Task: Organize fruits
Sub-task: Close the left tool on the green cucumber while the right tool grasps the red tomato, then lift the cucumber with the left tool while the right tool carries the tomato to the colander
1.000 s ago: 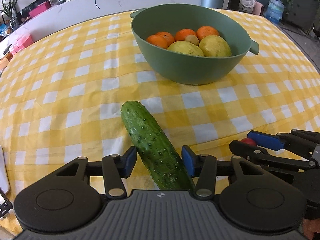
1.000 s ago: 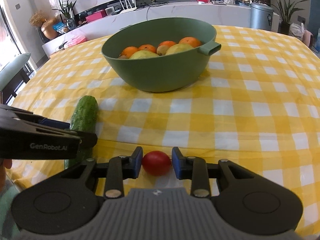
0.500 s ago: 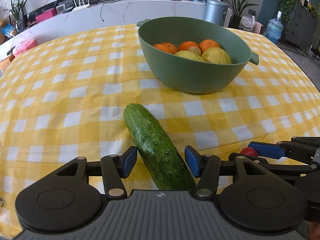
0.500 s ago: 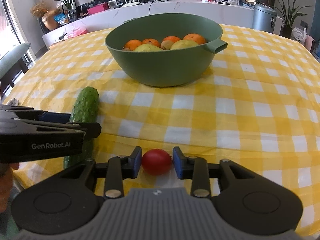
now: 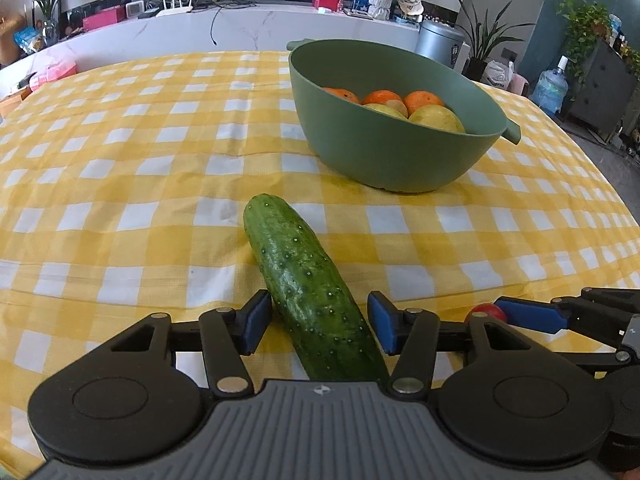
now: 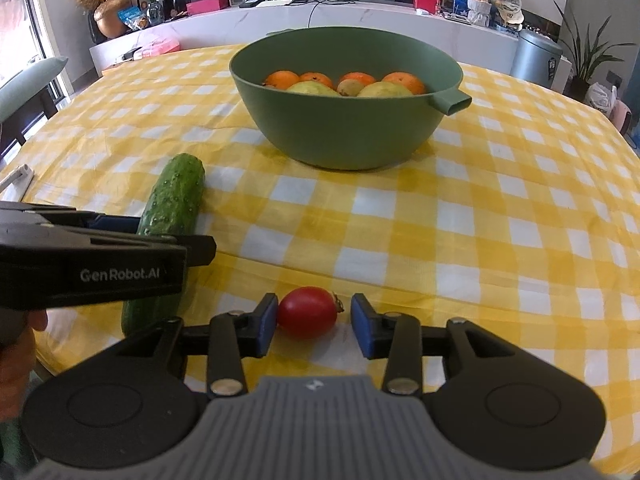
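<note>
A knobbly green cucumber lies on the yellow checked cloth, its near end between the blue pads of my left gripper. The jaws are closing, and a thin gap still shows at the right pad. A small red tomato rests on the cloth inside my right gripper. Those jaws are opening: the left pad is at its skin and the right pad stands clear. Farther back, the green bowl holds oranges and yellow-green fruits. In the right wrist view the left gripper straddles the cucumber.
The table's near edge runs just below both grippers. A white object lies at the left edge of the cloth and a chair stands beyond it. A white counter with clutter and a metal bin sit behind the table.
The right jaws have widened, so the right pad has come off the tomato. The left jaws widened, then narrowed around the cucumber. Both views have tilted and show more of the room.
</note>
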The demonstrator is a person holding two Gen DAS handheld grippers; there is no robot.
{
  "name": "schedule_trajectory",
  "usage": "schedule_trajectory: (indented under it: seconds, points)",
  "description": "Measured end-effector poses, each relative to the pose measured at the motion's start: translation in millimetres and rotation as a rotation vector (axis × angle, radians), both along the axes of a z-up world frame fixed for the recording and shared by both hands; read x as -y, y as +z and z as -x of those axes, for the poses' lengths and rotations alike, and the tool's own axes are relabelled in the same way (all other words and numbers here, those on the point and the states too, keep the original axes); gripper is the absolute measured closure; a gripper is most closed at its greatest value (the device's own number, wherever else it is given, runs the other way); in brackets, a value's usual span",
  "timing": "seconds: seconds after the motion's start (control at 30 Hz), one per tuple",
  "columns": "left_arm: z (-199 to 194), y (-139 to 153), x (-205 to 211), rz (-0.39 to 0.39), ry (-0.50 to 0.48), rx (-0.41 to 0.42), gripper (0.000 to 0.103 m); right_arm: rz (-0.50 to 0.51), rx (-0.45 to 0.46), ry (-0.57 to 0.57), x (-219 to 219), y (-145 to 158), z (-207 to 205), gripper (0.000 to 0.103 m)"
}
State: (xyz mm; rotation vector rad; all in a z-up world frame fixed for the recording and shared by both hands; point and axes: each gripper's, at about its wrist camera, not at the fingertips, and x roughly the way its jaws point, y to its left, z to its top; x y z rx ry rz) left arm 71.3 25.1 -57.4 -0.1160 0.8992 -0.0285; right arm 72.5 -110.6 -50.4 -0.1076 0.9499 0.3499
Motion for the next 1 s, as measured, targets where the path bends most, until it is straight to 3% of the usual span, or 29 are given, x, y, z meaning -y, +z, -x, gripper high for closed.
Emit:
schedule_trajectory:
  seconds: [0.07, 0.47, 0.73, 1.0]
  points:
    - [0, 0, 0, 0.000, 0.010, 0.011, 0.045, 0.004, 0.004, 0.001, -1, 0, 1, 0.070]
    - [2, 4, -2, -0.003, 0.024, 0.032, 0.055, -0.014, 0.019, -0.004, 0, 0, 1, 0.073]
    - [5, 17, 1, 0.008, -0.020, 0.080, 0.060, -0.058, 0.052, -0.022, 5, 7, 2, 0.074]
    - [-4, 8, -2, 0.004, -0.034, -0.032, 0.061, -0.062, 0.041, -0.013, 4, 7, 2, 0.074]
